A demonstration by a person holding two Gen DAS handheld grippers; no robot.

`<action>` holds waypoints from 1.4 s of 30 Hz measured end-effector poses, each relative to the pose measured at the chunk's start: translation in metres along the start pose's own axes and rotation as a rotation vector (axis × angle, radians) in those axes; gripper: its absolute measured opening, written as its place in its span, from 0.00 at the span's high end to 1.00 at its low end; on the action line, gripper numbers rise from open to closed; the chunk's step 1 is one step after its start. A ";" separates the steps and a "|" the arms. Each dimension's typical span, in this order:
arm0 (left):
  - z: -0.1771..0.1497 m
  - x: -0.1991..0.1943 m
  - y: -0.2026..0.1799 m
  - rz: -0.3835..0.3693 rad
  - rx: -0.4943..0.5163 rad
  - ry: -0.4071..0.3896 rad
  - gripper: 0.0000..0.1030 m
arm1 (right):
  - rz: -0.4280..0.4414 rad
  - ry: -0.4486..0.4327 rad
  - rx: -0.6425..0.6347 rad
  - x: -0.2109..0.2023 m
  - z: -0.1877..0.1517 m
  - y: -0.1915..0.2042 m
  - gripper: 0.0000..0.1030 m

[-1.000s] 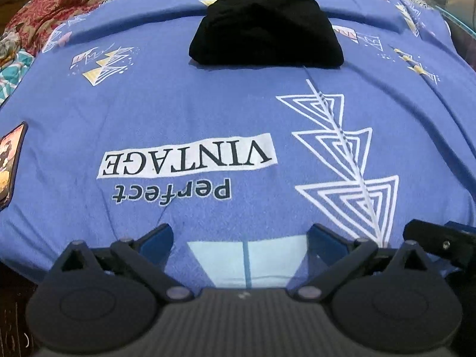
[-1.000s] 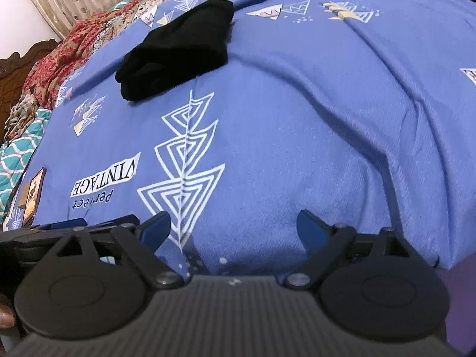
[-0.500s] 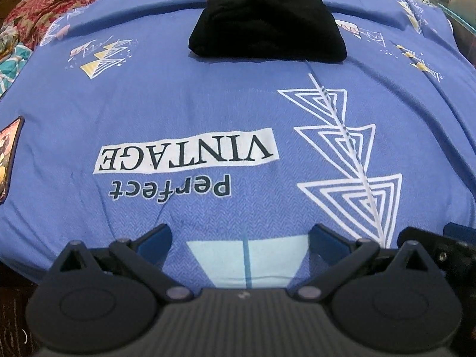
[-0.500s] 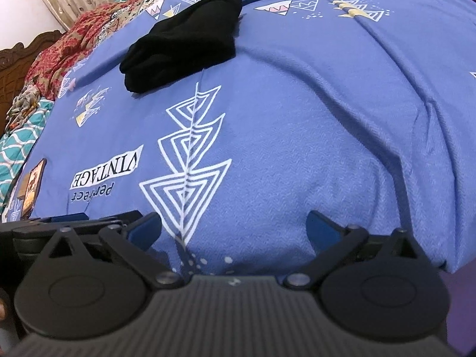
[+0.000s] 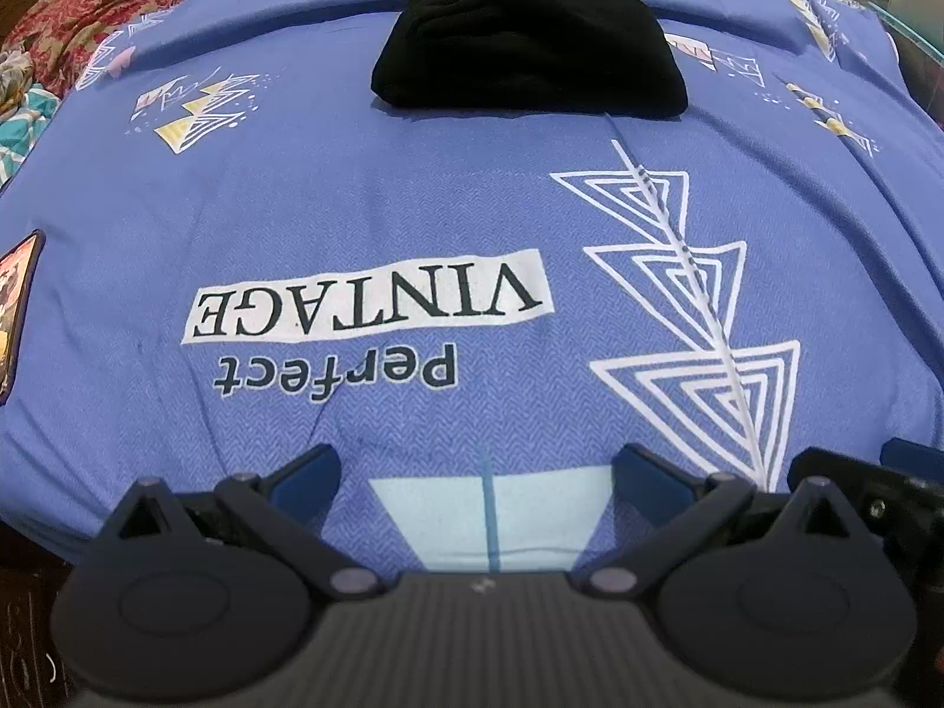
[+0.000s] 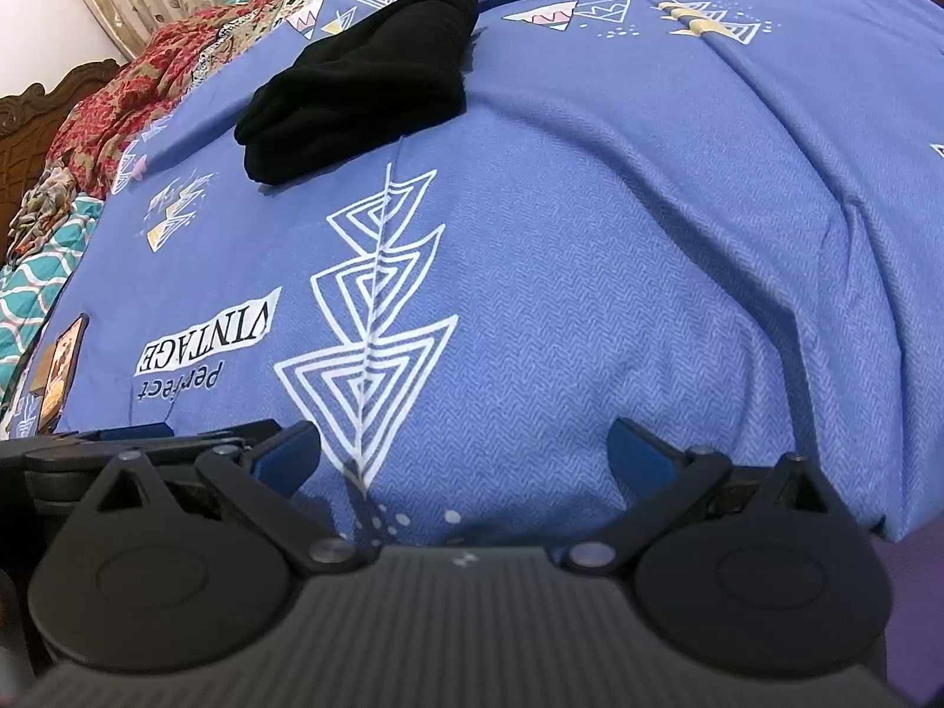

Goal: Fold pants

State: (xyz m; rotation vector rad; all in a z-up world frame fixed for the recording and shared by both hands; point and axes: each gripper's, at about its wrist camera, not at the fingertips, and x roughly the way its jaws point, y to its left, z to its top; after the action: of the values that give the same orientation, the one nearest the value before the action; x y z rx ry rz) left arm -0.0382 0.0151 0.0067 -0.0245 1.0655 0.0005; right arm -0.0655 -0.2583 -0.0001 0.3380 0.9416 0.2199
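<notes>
The black pants (image 5: 531, 44) lie folded into a compact bundle at the far side of the blue bedspread (image 5: 377, 218); they also show in the right wrist view (image 6: 360, 85), far left. My left gripper (image 5: 478, 472) is open and empty, low over the near edge of the bed, well short of the pants. My right gripper (image 6: 463, 451) is open and empty, also at the near edge, just right of the left gripper, whose body shows at the left (image 6: 135, 442).
The bedspread carries a "Perfect VINTAGE" print (image 5: 366, 307) and white triangle patterns (image 5: 696, 307). A red patterned blanket (image 6: 124, 100) and teal cloth (image 6: 35, 295) lie at the left. A wooden headboard (image 6: 35, 112) and curtain stand behind.
Both grippers have eased slightly toward the pants, which now sit a little higher and larger in the views. Both stay open and empty.
</notes>
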 end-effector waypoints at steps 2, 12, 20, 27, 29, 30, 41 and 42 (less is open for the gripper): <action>0.001 -0.001 0.000 -0.001 0.000 0.003 0.00 | -0.002 -0.003 0.002 -0.001 0.000 0.000 0.00; 0.008 -0.029 0.011 0.060 -0.014 -0.073 0.00 | -0.007 -0.116 -0.041 -0.032 0.008 0.007 0.00; 0.014 -0.047 0.013 0.128 0.008 -0.138 0.00 | 0.013 -0.160 -0.027 -0.045 0.012 0.005 0.00; 0.019 -0.056 0.018 0.180 0.023 -0.187 0.00 | 0.033 -0.185 -0.021 -0.054 0.014 0.007 0.00; 0.021 -0.058 0.019 0.190 0.022 -0.197 0.00 | 0.039 -0.181 -0.020 -0.054 0.014 0.006 0.00; 0.021 -0.059 0.019 0.197 0.023 -0.202 0.00 | 0.041 -0.176 -0.018 -0.053 0.014 0.007 0.00; 0.023 -0.058 0.024 0.237 0.023 -0.192 0.00 | 0.061 -0.153 -0.023 -0.051 0.012 0.009 0.00; 0.023 -0.057 0.024 0.237 0.023 -0.190 0.00 | 0.062 -0.150 -0.022 -0.050 0.012 0.008 0.00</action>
State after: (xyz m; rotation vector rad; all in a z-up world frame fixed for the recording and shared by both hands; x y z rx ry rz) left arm -0.0463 0.0407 0.0674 0.1203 0.8737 0.2010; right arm -0.0847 -0.2701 0.0472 0.3589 0.7813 0.2578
